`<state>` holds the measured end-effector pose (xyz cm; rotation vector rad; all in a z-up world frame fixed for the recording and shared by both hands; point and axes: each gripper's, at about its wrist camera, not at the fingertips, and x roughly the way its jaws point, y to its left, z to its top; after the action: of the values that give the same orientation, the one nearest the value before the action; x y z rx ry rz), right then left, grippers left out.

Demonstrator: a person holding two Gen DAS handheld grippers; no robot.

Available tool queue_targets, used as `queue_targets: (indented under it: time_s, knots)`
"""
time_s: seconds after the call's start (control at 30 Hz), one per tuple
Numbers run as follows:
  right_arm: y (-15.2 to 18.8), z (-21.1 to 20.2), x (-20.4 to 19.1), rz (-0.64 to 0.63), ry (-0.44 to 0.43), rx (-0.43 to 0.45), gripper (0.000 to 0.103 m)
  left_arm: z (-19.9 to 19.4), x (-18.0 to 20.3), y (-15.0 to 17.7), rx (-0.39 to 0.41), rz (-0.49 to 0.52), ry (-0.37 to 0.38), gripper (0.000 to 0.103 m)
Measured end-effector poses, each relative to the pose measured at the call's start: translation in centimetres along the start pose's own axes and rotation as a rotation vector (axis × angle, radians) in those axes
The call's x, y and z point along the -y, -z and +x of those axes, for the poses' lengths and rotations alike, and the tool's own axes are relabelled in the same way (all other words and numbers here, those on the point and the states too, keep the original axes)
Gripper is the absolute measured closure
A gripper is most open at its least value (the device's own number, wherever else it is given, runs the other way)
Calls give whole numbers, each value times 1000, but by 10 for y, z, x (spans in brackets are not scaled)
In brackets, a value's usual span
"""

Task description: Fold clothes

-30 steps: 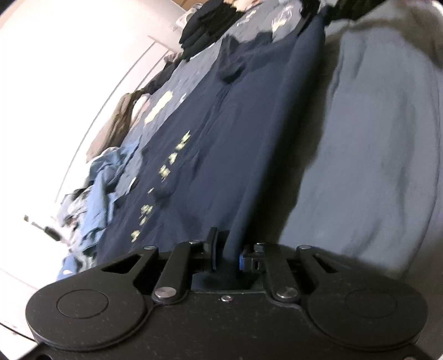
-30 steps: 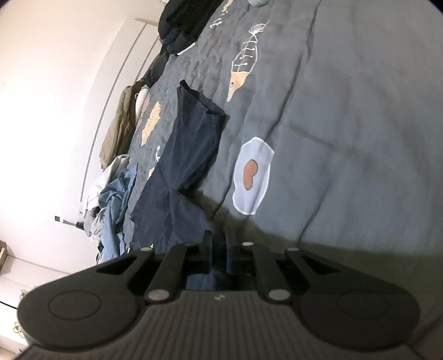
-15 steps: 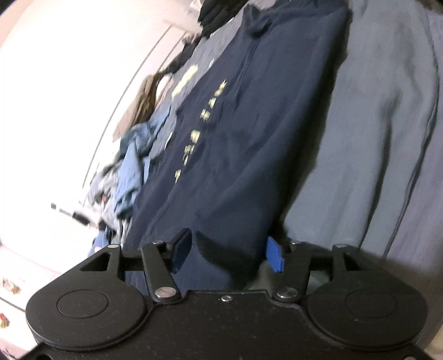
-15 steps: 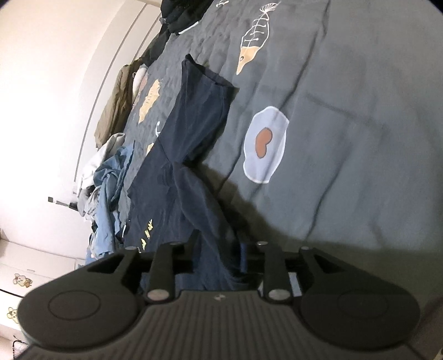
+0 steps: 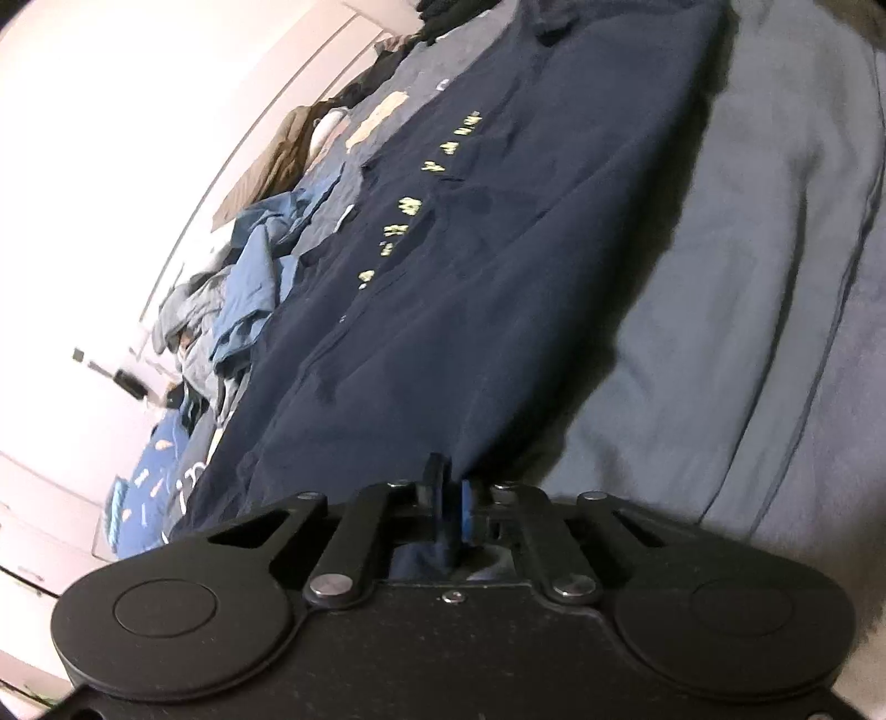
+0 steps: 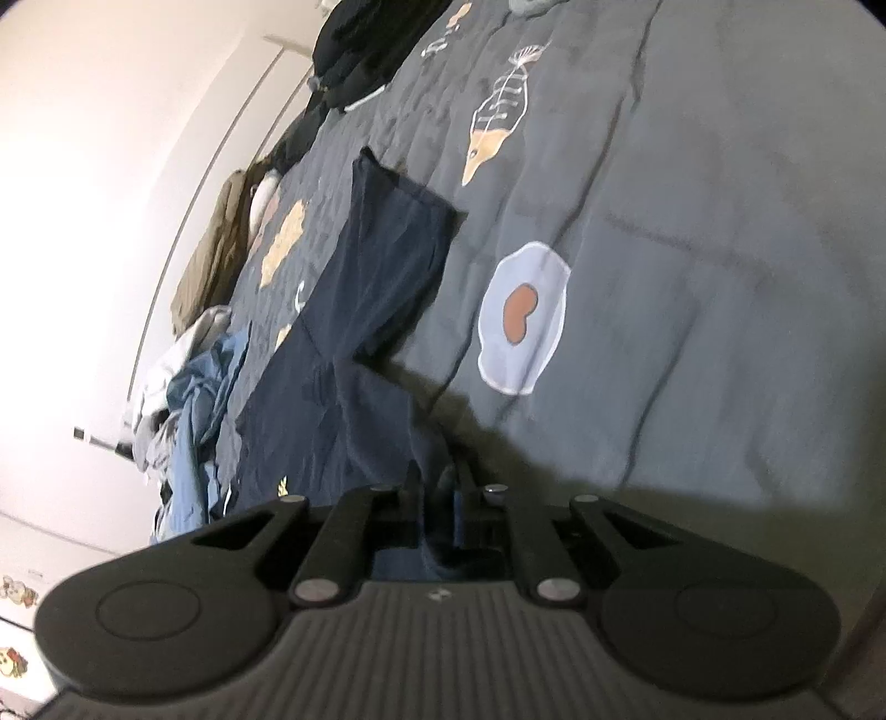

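Observation:
A navy T-shirt (image 5: pixel 498 232) with pale yellow lettering lies spread along the grey bedspread (image 5: pixel 747 277). My left gripper (image 5: pixel 449 490) is shut on the shirt's near edge, cloth pinched between its fingers. In the right wrist view the same navy T-shirt (image 6: pixel 376 288) shows its sleeve laid out flat, and my right gripper (image 6: pixel 440 487) is shut on a fold of it close to the bedspread (image 6: pixel 692 277).
A heap of light blue and grey clothes (image 5: pixel 238 310) lies left of the shirt; it also shows in the right wrist view (image 6: pixel 188 399). A brown jacket (image 6: pixel 216 255) and dark clothes (image 6: pixel 365 50) lie farther back. A white wall runs along the left.
Both grippers opened half a second ago and have shut again on the shirt's edge. The shirt now lies flatter on the bed than one second ago.

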<state>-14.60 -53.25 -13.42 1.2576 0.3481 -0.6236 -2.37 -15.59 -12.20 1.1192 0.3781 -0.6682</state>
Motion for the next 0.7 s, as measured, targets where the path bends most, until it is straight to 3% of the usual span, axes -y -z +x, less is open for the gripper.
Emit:
queue_targets:
  time_s: [0.23, 0.47, 0.6, 0.7]
  knots:
    - [-4, -3, -1, -2, -2, 11, 95, -12, -15, 24, -68, 4, -13, 99]
    - [-6, -3, -1, -15, -1, 4, 95, -8, -22, 45, -115, 25, -66, 91]
    - [-7, -3, -1, -14, 3, -10, 95, -11, -42, 61, -198, -39, -78, 91]
    - [-10, -5, -7, -40, 13, -43, 92, -18, -71, 73, -209, -205, -66, 91]
